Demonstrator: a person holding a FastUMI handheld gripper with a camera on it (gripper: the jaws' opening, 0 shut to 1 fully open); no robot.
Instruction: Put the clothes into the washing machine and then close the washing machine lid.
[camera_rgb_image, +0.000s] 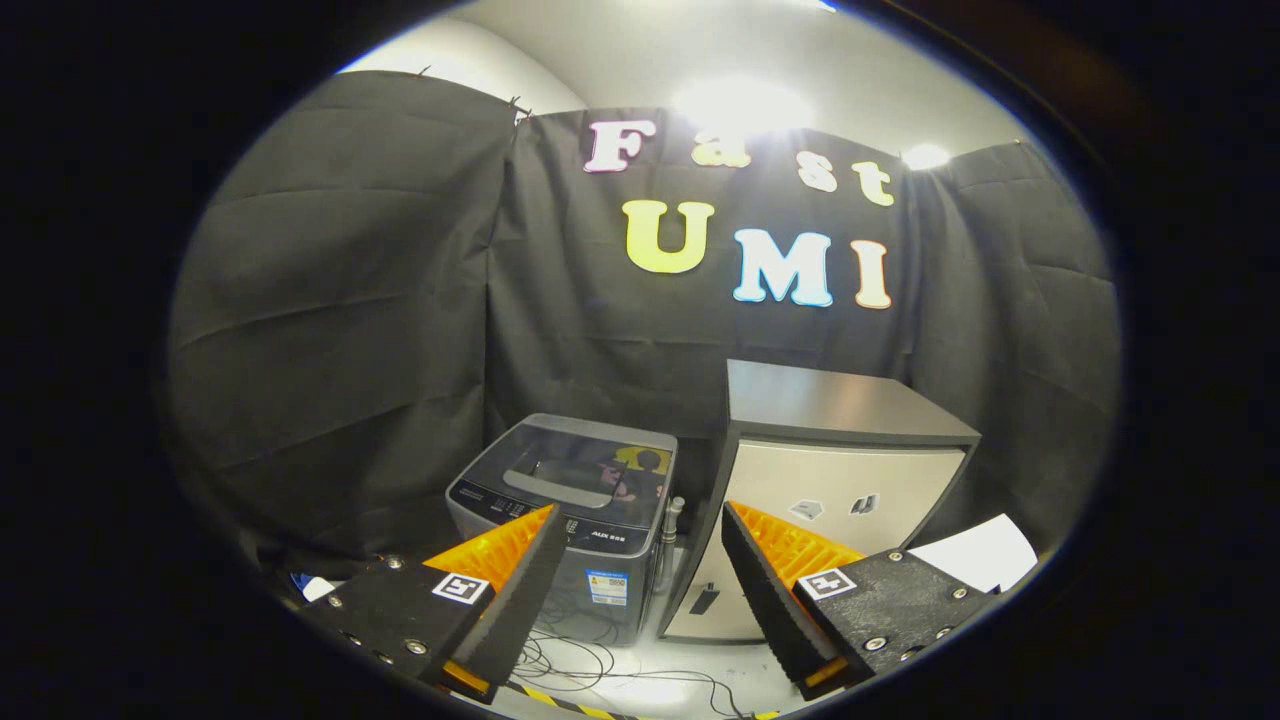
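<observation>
Washer's shut, we're hanging back

Our hand-held gripper (640, 540) is spread wide, holding nothing; the washing machine (565, 520) sits beyond its fingers, lid (575, 465) down, beside a small fridge (820, 490).

The washing machine (570, 520) has a glossy, see-through plastic lid (580, 470); the cabinet (830, 470) beside it looks smooth, matt metal.

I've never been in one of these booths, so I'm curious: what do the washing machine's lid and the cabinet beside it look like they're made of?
The washing machine lid looks like dark, see-through glass or plastic: it is glossy and catches reflections. The cabinet beside it looks like painted metal or laminate, with a matte grey top and a pale, smooth door; I can't tell which. The gripper is open, holding nothing.
</observation>
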